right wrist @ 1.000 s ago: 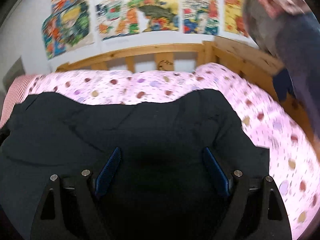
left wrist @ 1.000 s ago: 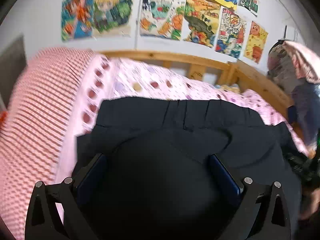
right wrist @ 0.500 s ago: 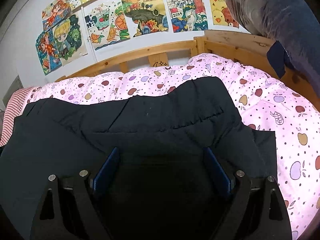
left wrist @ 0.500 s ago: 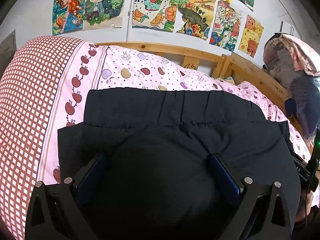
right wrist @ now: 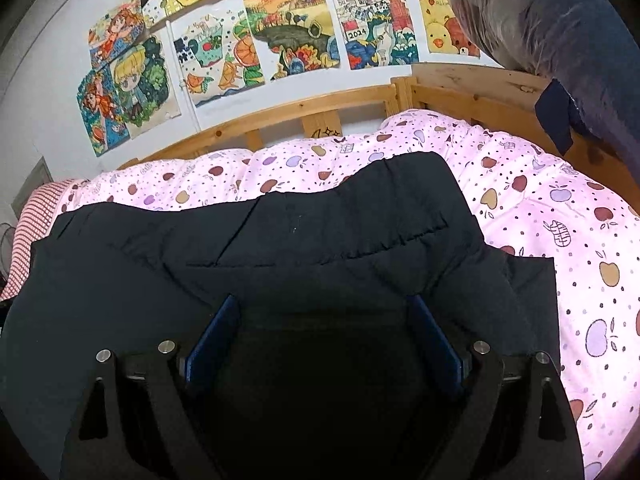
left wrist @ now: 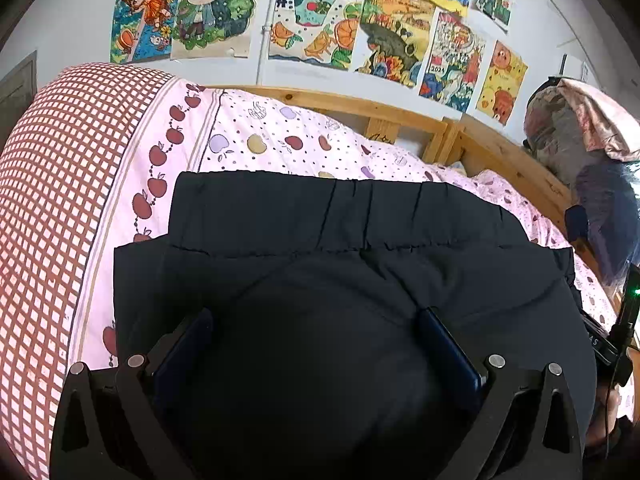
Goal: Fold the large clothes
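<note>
We see the jacket lying on the quilt; the pillow lies left, the headboard far behind.

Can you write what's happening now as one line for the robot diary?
step: folding | item: black jacket flat on pink apple quilt | left gripper: open above jacket | right gripper: open above jacket

A pink quilt printed with apples and small dots covers the bed, with a red-and-white checked panel along its one side, bordered by a row of dark red apples. A light wooden slatted bed frame runs behind the quilt and turns a corner. Above it, colourful hand-drawn cartoon pictures on paper hang edge to edge on the pale grey wall. A heap of grey, blue and floral cloth rests on the frame's far rail.
</note>
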Motion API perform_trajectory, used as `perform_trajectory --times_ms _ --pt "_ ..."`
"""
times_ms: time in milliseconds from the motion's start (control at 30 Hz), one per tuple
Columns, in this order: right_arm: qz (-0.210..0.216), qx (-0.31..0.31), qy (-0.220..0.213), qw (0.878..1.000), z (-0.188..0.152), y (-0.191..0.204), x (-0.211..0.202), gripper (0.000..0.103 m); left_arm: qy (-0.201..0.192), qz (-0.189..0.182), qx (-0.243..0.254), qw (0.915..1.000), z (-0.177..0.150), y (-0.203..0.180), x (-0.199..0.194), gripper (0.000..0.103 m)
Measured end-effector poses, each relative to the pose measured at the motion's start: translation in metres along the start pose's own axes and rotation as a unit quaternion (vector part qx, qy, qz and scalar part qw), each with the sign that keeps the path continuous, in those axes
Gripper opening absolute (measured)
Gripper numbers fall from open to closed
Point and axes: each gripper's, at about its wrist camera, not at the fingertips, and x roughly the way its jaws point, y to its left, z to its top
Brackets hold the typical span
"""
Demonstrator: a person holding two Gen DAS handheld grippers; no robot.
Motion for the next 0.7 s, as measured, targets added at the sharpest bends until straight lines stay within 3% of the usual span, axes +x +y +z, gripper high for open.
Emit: perform_trajectory --times_ms 167,333,533,700 --pt "0.024 0.009 -0.019 0.999 -0.003 -0.005 -0.013 0.086 -0.020 -0.007 -0.008 0.9997 -0.007 0.003 -0.011 0.103" --pt "0.046 0.022 -0.087 0.995 -0.013 -0.012 -0.045 0.088 -0.039 -0.016 -0.017 0.9989 -0.011 0.008 -0.027 0.103" --pt "0.064 0.067 -0.173 0.981 -0.030 -0.034 -0.098 0.094 -0.068 -0.053 -0.062 0.9943 -0.018 0.032 -0.069 0.103" --pt "0.067 0.115 -0.176 0.975 -0.047 -0.056 -0.119 0.094 -0.057 -0.049 -0.084 0.9936 -0.027 0.055 -0.084 0.103"
